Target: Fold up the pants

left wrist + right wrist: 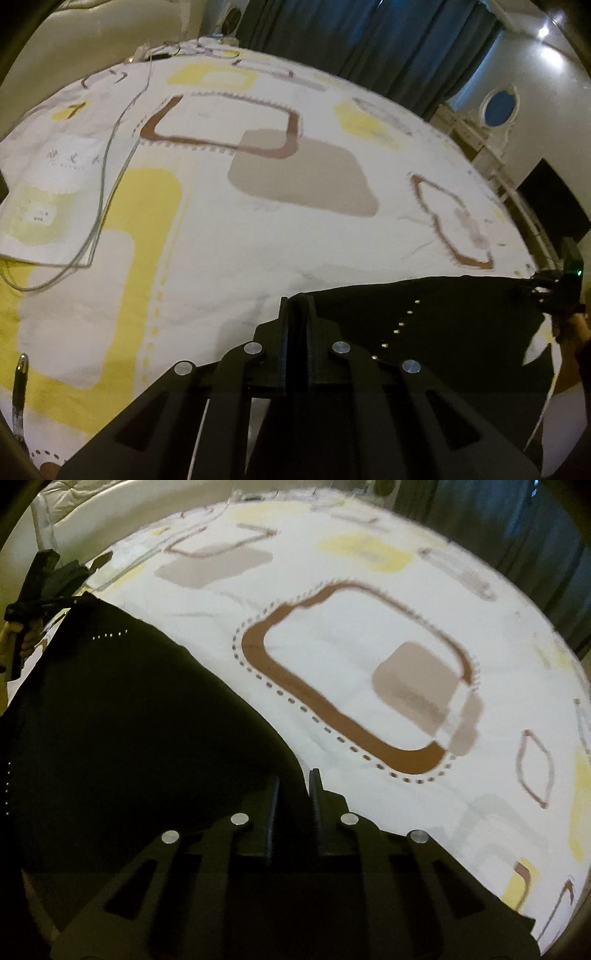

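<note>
Both grippers (296, 301) (294, 775) pinch black pants (129, 709) over bedsheet (369, 627).

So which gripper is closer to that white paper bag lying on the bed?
Left. The left gripper holds the black pants with the paper bag lying just to its left; the right gripper grips the pants' opposite end, farther away.

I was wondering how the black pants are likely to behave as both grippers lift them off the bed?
The black pants will probably be floppy: the cloth hangs in a curve between the left gripper and the right gripper. They seem light, since two corner pinches carry them. The free end may drag across the bedspread.
</note>
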